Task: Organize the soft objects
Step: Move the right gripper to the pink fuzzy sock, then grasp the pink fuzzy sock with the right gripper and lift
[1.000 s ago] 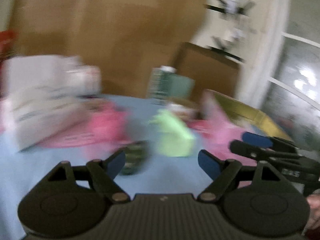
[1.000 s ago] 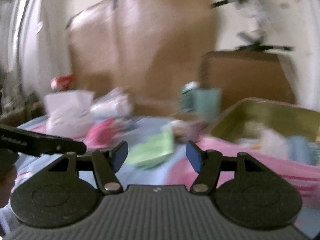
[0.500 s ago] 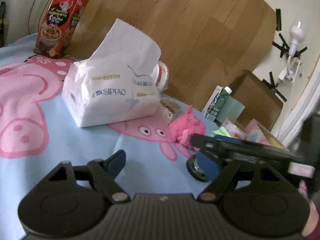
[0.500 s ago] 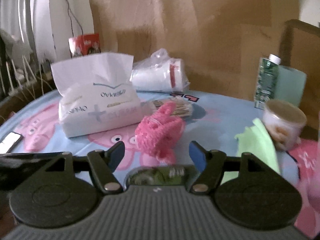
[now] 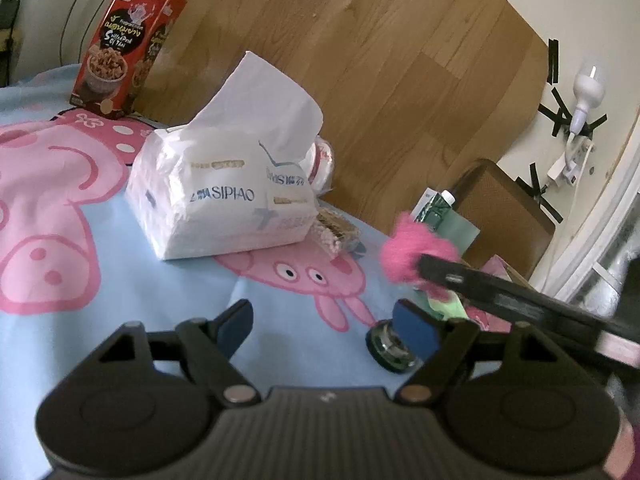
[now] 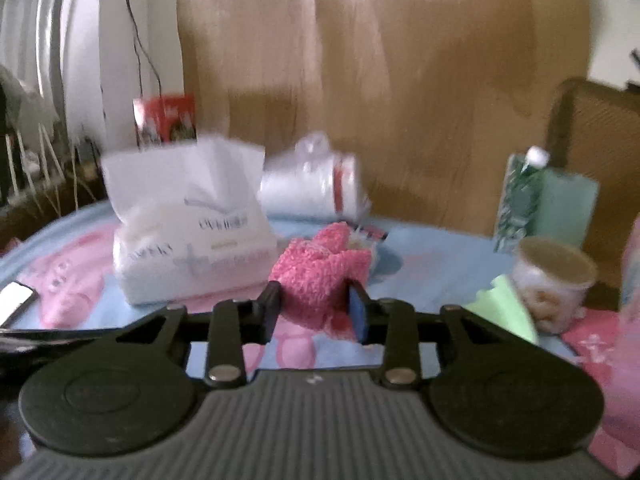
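Note:
A pink fuzzy cloth (image 6: 320,272) sits between the pads of my right gripper (image 6: 314,312), whose jaws are closing and pressing on its sides. In the left wrist view the same pink fuzzy cloth (image 5: 412,250) shows at the tip of one of the right gripper's fingers (image 5: 500,296), just above the blue tablecloth (image 5: 168,292). My left gripper (image 5: 324,324) is open over the tablecloth with nothing between its fingers. A light green cloth (image 6: 504,312) lies to the right of the pink one.
A white tissue pack (image 5: 224,196) stands at the middle left, a red cereal box (image 5: 124,44) behind it. A dark round lid (image 5: 390,350) lies by my left gripper's right finger. A printed cup (image 6: 552,280), a green carton (image 6: 520,200) and bagged cups (image 6: 316,188) stand behind.
My right gripper has moved forward onto the pink fuzzy cloth and its jaws have narrowed around it. The left wrist view swung left early on, then held still.

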